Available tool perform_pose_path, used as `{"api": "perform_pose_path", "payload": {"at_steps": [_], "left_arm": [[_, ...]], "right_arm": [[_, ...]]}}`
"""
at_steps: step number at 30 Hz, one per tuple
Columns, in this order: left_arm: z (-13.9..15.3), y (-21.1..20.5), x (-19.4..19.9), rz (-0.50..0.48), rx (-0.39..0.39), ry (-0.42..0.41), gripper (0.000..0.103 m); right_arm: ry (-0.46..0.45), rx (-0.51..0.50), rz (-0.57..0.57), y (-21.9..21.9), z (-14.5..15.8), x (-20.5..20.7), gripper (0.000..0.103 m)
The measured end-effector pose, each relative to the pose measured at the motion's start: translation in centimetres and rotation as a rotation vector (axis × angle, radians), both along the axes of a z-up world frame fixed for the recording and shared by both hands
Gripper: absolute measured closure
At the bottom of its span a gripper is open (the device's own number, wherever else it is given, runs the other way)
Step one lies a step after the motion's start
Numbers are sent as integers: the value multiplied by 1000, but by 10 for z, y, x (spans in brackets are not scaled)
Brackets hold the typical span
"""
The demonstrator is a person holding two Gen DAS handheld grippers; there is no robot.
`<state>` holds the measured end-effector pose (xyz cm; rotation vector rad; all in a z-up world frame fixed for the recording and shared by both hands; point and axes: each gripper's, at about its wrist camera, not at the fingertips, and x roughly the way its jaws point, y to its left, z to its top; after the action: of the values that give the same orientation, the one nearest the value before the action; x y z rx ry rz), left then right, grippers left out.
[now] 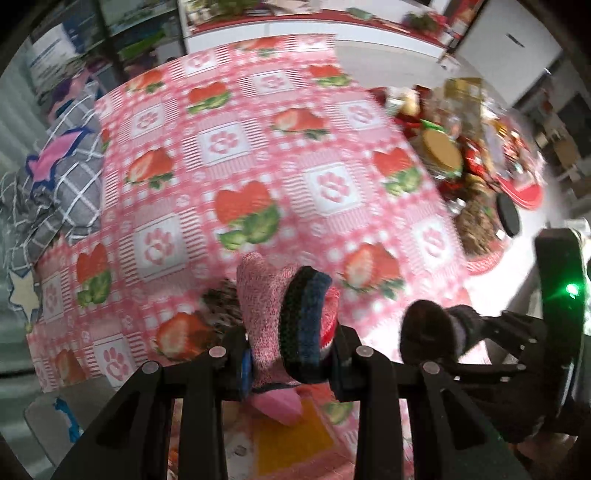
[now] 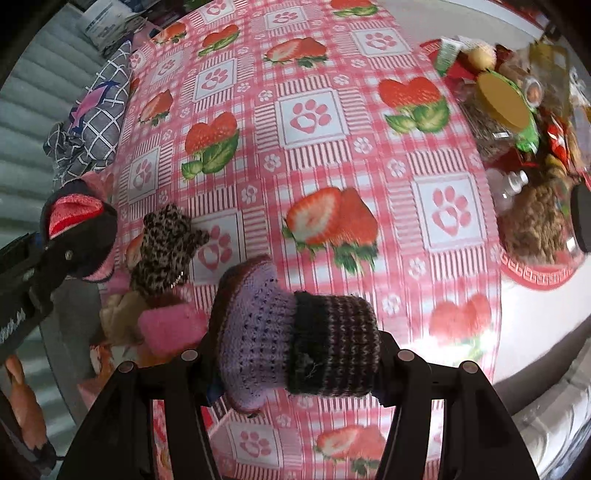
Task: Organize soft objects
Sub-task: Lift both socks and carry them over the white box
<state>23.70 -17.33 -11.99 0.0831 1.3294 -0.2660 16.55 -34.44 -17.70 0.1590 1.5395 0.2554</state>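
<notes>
Left gripper [image 1: 291,354] is pinching a pink knit glove [image 1: 258,314] with a dark cuff, held up over the strawberry tablecloth [image 1: 258,147]. Right gripper [image 2: 295,365] is clamped on a purple glove [image 2: 258,332], with more gloves [image 2: 166,251] piled at the table's edge.

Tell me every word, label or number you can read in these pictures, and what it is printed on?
No text can be read.
The green packet among the snacks carries print, too blurred to read.
The white boxes beyond the table's far corner carry dark lettering, too small and blurred.
The red wrapper has white marks, unreadable.
The tablecloth shows only strawberries, paw prints and flowers, no words.
</notes>
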Motion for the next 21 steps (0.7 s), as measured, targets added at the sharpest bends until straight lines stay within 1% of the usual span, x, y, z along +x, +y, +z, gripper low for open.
{"api": "perform_pose_path", "payload": {"at_steps": [4, 9, 15, 21], "left_arm": [[15, -23, -24, -77, -21, -10, 69], [29, -46, -51, -162, -39, -29, 69], [43, -73, -89, -272, -71, -33, 69], [47, -80, -133, -347, -78, -19, 69]], "right_arm": [[13, 6, -52, -17, 6, -19, 43], [16, -12, -106, -35, 15, -48, 43], [16, -41, -161, -50, 26, -81, 43], [21, -61, -212, -61, 32, -116, 43]]}}
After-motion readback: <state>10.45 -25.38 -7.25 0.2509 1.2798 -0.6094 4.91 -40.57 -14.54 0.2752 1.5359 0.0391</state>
